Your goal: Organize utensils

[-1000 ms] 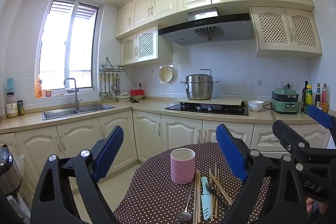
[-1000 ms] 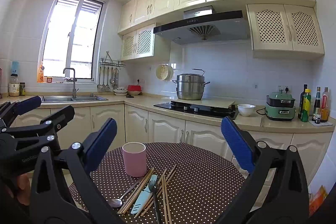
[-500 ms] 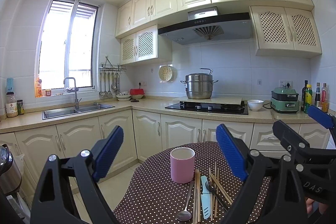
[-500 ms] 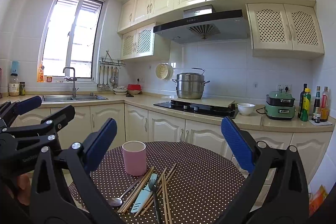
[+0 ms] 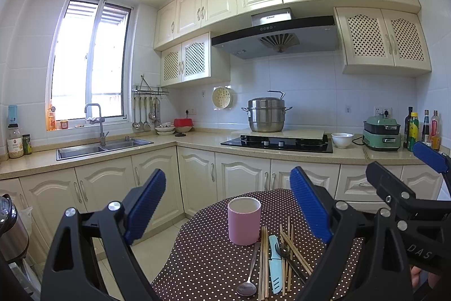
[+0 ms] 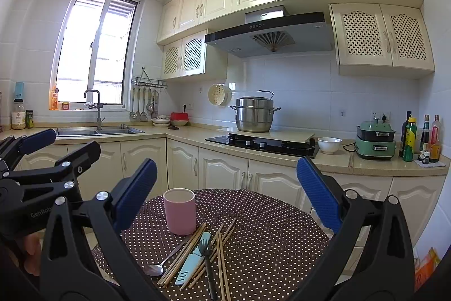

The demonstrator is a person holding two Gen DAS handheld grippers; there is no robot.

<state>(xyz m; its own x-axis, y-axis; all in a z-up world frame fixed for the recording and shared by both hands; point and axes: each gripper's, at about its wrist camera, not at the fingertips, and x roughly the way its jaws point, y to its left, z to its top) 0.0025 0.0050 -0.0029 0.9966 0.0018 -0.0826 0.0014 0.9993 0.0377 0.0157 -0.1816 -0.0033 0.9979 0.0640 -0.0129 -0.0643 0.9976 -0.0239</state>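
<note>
Nothing is seen to have changed over the last second: the left gripper (image 5: pixel 228 206) and the right gripper (image 6: pixel 225 195) are held level above the near edge of the round polka-dot table (image 6: pixel 270 233), exactly as they were, each with its blue-padded jaws spread wide and nothing between them. The sorting is therefore judged not to have begun. The pink cup (image 6: pixel 179 211), the likely holder, is kept upright and apparently empty at the far left of the table. Just in front of the cup, and to its right, the utensils are left in a loose heap: a metal spoon (image 6: pixel 157 267) nearest the left edge, wooden chopsticks (image 6: pixel 222 253) fanned out and crossing, a pale blue sheathed knife (image 6: pixel 193 261) among them, and a dark fork (image 6: pixel 207 258) laid over the sticks. The count of chopsticks cannot be made out where they overlap, and the near ends of several are cut off by the frame. The cup's inside is not shown. Of the person, only fingers (image 6: pixel 31 253) behind the left tool are glimpsed.
</note>
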